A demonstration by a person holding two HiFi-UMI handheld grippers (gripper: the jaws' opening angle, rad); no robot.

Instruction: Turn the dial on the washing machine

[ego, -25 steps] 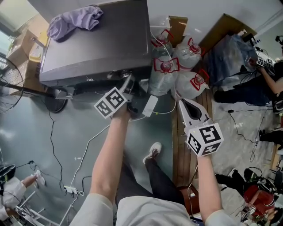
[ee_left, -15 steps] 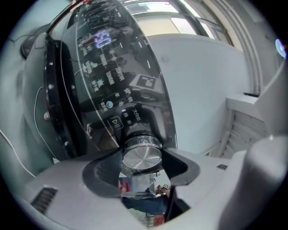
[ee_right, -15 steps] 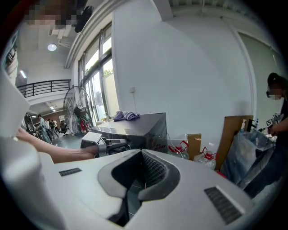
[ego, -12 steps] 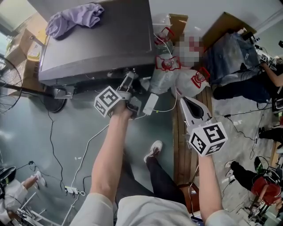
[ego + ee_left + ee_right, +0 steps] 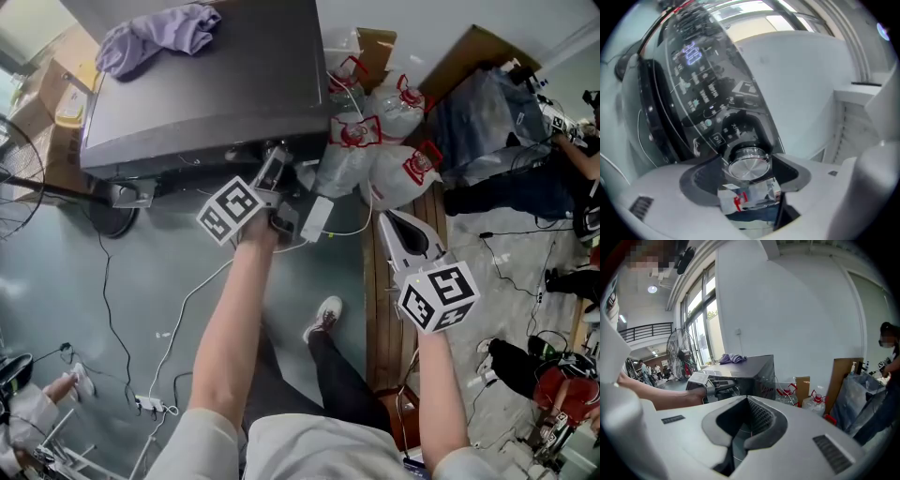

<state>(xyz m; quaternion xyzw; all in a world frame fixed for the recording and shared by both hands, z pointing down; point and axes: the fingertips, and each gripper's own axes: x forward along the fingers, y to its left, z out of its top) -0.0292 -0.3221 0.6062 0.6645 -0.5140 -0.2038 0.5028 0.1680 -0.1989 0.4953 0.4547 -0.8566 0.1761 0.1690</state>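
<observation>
The dark grey washing machine stands at the upper left in the head view. Its silver dial sits on the black glass control panel. My left gripper reaches up to the panel's right end. In the left gripper view the dial lies between the dark pads, and the jaws are opening with a small gap on each side. My right gripper hangs to the right over a wooden strip, away from the machine; its pads meet with nothing between them.
A purple cloth lies on the machine's top. Large water bottles crowd its right side, a fan stands at left. Cables and a power strip run over the floor. A person sits at far right.
The left gripper has twisted a little at the dial, its marker cube turning and shifting slightly. The right gripper has barely moved.
</observation>
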